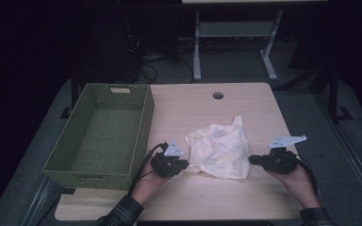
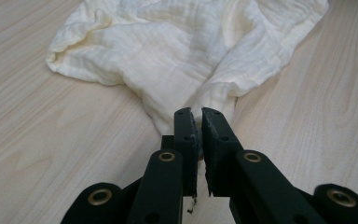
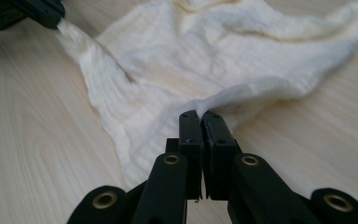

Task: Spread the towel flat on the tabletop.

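The cloth (image 1: 220, 149) is soft, pale yellow and crinkly, with tiny ribs all over it. The table (image 1: 207, 197) is light wood with thin grain lines, smooth and not shiny. The basket (image 1: 136, 141) at nine o'clock from the cloth is green, woven and bumpy, and the black jaws look like dull plastic with brass-coloured rings.

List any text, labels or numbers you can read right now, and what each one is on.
None readable: no print shows on the cream cloth, the green woven basket, the wooden table or either gripper.
The pale tab on the basket's far rim may be a label; it is too small to read.
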`<state>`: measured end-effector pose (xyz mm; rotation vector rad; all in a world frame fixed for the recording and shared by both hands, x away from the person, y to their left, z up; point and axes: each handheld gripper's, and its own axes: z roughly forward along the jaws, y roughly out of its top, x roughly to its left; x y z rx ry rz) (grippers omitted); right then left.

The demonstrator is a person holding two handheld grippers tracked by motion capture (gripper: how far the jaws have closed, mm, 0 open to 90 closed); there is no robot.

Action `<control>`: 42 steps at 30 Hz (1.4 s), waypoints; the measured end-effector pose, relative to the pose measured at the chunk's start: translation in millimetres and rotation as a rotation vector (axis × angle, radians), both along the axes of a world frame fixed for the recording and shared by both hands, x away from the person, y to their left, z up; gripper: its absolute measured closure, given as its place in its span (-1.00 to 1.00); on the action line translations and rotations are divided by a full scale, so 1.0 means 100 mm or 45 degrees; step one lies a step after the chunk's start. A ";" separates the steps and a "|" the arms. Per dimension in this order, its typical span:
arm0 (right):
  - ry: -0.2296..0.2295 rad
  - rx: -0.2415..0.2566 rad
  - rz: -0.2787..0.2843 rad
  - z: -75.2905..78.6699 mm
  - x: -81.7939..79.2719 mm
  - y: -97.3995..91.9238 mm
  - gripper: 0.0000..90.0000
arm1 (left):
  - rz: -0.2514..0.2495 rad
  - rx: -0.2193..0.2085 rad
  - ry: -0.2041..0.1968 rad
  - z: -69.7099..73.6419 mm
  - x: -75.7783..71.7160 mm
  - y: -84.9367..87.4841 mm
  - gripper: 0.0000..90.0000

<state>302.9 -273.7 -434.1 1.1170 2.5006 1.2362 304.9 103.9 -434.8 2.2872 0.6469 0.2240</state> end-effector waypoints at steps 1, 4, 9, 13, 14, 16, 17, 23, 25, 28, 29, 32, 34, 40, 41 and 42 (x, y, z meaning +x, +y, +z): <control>-0.016 0.002 0.011 0.03 0.02 0.05 0.93 | -0.002 0.001 0.000 0.00 0.00 0.00 0.87; -0.042 -0.010 0.060 0.11 0.11 0.23 0.93 | -0.005 0.002 -0.001 0.00 0.00 0.00 0.87; -0.037 -0.045 0.149 0.14 0.26 0.64 0.93 | -0.006 0.000 0.001 0.00 0.00 0.00 0.87; -0.040 -0.063 0.209 0.12 0.36 0.94 0.81 | -0.012 0.012 0.004 0.00 0.01 0.01 0.87; -0.051 -0.042 0.222 0.13 0.37 0.99 0.72 | -0.012 0.012 0.004 0.00 0.01 0.01 0.87; -0.053 -0.019 0.232 0.16 0.38 1.05 0.65 | -0.009 0.009 0.006 -0.01 0.01 0.00 0.87; -0.060 -0.015 0.227 0.18 0.37 1.05 0.65 | -0.011 0.010 0.006 -0.01 0.01 0.01 0.87; -0.022 -0.011 0.135 0.11 0.32 0.75 0.66 | -0.010 0.008 0.011 -0.01 0.00 0.01 0.87; 0.001 -0.026 0.115 0.03 0.29 0.65 0.66 | -0.010 0.008 0.011 -0.01 0.00 0.00 0.87; 0.022 -0.023 0.102 -0.03 0.26 0.58 0.67 | -0.009 0.006 0.010 -0.01 0.01 0.00 0.87; 0.054 -0.025 0.091 -0.07 0.23 0.54 0.67 | -0.008 0.007 0.010 -0.01 0.01 0.00 0.87; 0.054 -0.035 0.101 -0.12 0.23 0.54 0.67 | -0.010 0.009 0.010 0.00 0.01 0.00 0.87; 0.074 -0.037 0.101 -0.13 0.23 0.56 0.66 | -0.009 0.008 0.011 0.00 0.00 0.01 0.87; 0.121 -0.063 0.118 -0.24 0.27 0.66 0.75 | -0.008 0.002 0.020 -0.01 0.01 0.01 0.87; 0.114 -0.076 0.130 -0.25 0.28 0.66 0.84 | -0.012 0.008 0.020 0.00 0.01 0.01 0.87; 0.111 -0.082 0.126 -0.24 0.27 0.67 0.91 | -0.012 0.008 0.020 0.00 0.01 0.01 0.88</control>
